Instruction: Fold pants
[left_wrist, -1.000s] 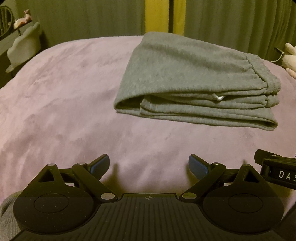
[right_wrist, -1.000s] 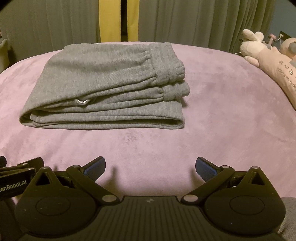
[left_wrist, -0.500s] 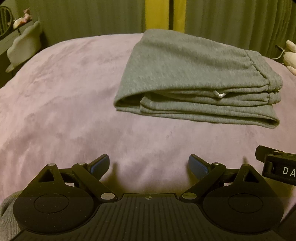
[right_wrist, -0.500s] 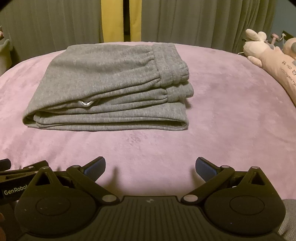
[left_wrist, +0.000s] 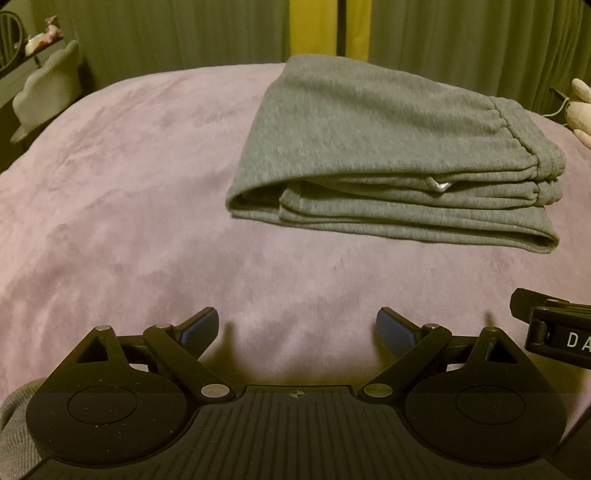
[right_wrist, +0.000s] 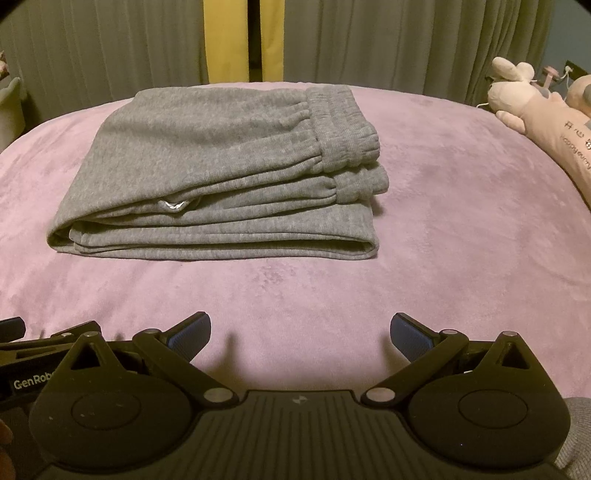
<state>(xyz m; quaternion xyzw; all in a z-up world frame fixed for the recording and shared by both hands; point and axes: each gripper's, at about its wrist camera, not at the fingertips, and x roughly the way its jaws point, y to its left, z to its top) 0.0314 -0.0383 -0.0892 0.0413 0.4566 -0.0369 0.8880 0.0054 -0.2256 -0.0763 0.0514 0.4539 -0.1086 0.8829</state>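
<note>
The gray pants are seen folded into a neat, thick stack on the pink blanket — nothing is held by the spread-wide left gripper or right gripper.

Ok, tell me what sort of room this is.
Most likely a bedroom. The folded grey pants lie on a soft surface under a pink plush blanket, probably a bed. Pink stuffed toys sit at its edge, and long pleated curtains hang behind.
</note>
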